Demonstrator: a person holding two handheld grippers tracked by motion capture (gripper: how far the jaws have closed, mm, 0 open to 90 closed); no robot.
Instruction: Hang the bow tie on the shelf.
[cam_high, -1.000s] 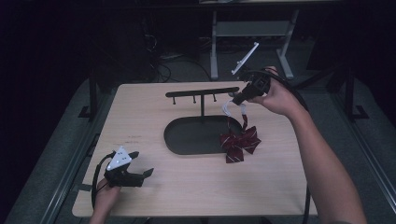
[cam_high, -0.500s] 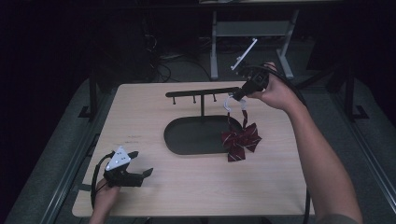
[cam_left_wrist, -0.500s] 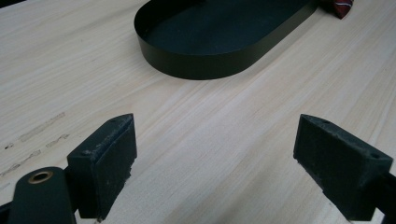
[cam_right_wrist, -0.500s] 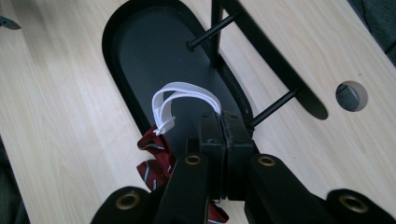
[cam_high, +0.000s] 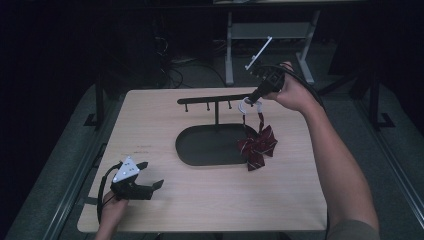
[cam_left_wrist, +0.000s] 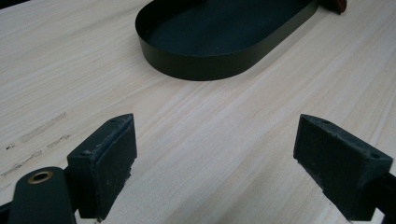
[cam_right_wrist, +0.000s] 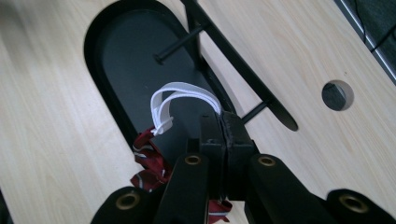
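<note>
1. Overhead, the right gripper (cam_high: 256, 98) sits upper right of centre in the high view, jaws pinched shut on the white elastic strap (cam_high: 247, 106) of a dark red bow tie (cam_high: 257, 146).
2. Bow tie hangs below the strap, at the right end of the black oval tray (cam_high: 200, 150); whether its lower edge touches the table (cam_high: 210, 200) or the tray rim, I cannot tell.
3. Right gripper view: strap (cam_right_wrist: 180, 95) loops up and leftward out of the closed jaws at frame centre; the red fabric (cam_right_wrist: 149, 163) shows at lower left, beside the gripper body.
4. Black rack (cam_high: 216, 101) rises from the tray on a post, its crossbar carrying short pegs. Strap is held just beside the bar's right end, close to the nearest peg (cam_right_wrist: 254, 112). Loop looks not yet over any peg.
5. Left gripper (cam_high: 145, 181) rests low at the lower left of the high view, jaws spread wide, holding nothing. Its own view shows bare table between the jaws and the tray (cam_left_wrist: 224, 70) beyond.
6. Judgement: pick-up done, lift done. Left to do: open the loop over a peg or the bar end, let go, withdraw. Roughly halfway along.
</note>
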